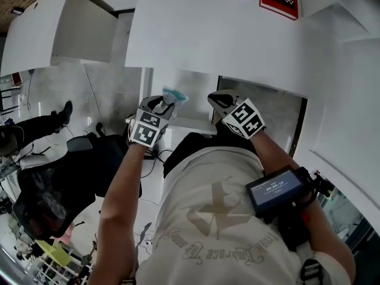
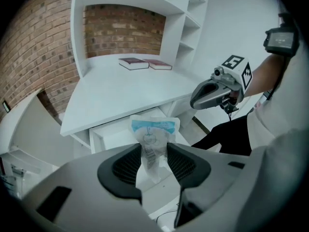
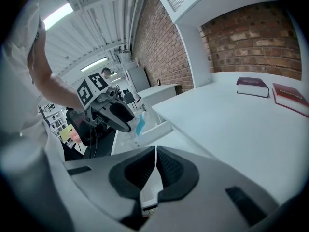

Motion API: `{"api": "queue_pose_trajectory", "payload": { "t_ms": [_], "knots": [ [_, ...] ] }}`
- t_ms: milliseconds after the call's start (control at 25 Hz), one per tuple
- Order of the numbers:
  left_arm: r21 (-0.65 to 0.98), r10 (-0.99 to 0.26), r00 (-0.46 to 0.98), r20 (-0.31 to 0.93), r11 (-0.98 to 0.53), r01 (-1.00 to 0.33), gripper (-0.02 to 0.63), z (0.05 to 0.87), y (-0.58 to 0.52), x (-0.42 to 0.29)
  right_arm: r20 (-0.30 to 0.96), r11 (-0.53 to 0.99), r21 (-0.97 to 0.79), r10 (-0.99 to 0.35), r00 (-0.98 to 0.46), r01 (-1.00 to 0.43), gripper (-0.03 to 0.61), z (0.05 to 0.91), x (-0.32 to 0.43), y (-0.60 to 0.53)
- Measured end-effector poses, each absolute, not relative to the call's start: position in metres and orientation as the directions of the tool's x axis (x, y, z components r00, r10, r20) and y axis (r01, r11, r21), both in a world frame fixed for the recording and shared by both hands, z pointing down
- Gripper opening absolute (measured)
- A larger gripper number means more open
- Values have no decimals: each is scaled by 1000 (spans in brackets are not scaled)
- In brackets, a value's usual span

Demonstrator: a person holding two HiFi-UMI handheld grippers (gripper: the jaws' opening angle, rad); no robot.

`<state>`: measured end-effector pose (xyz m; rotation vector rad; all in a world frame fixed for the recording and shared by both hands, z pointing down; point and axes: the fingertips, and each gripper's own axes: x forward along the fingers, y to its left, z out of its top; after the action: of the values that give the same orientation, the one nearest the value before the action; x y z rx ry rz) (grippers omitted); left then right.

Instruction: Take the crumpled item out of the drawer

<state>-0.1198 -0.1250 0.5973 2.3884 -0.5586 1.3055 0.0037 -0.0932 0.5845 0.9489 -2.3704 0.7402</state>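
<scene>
The crumpled item (image 2: 153, 134) is a clear plastic packet with blue print. My left gripper (image 2: 154, 154) is shut on its lower part and holds it up above the open white drawer (image 2: 112, 135). In the head view the packet (image 1: 176, 94) sticks out of the left gripper (image 1: 168, 103) over the drawer (image 1: 193, 123). My right gripper (image 3: 155, 154) is shut with nothing between its pads. It hovers beside the left one, near the desk's front edge (image 1: 221, 101). The right gripper view shows the packet (image 3: 140, 124) hanging over the drawer (image 3: 157, 128).
Two dark red books (image 2: 145, 64) lie at the back of the white desk (image 2: 120, 93), under white shelves and a brick wall (image 2: 123, 30). A black office chair (image 1: 50, 200) stands on the floor to my left.
</scene>
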Motion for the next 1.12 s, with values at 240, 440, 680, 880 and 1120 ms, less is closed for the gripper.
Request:
{"api": "queue_pose_trajectory", "payload": {
  "t_ms": [240,440,680,880,1120],
  "knots": [
    [166,-231,549,803,-799,-578,183,577,-126,-117,590,613,-318,-469,-657,-723,25,578,-2,-99],
    [162,-310,581,752,-769,-619,183,551,-128,-116,578,627,-313,-470,-667,-714,25,565,-9,-106],
    [190,-406,614,677,-709,-679,183,522,-135,-124,551,653,-299,-477,-685,-695,25,545,-20,-114],
    [188,-474,620,625,-679,-709,181,501,-135,-140,500,654,-300,-512,-698,-694,25,523,-27,-122],
    [206,-536,624,568,-641,-739,179,472,-139,-146,460,658,-301,-534,-710,-690,25,497,-25,-130]
  ]
}}
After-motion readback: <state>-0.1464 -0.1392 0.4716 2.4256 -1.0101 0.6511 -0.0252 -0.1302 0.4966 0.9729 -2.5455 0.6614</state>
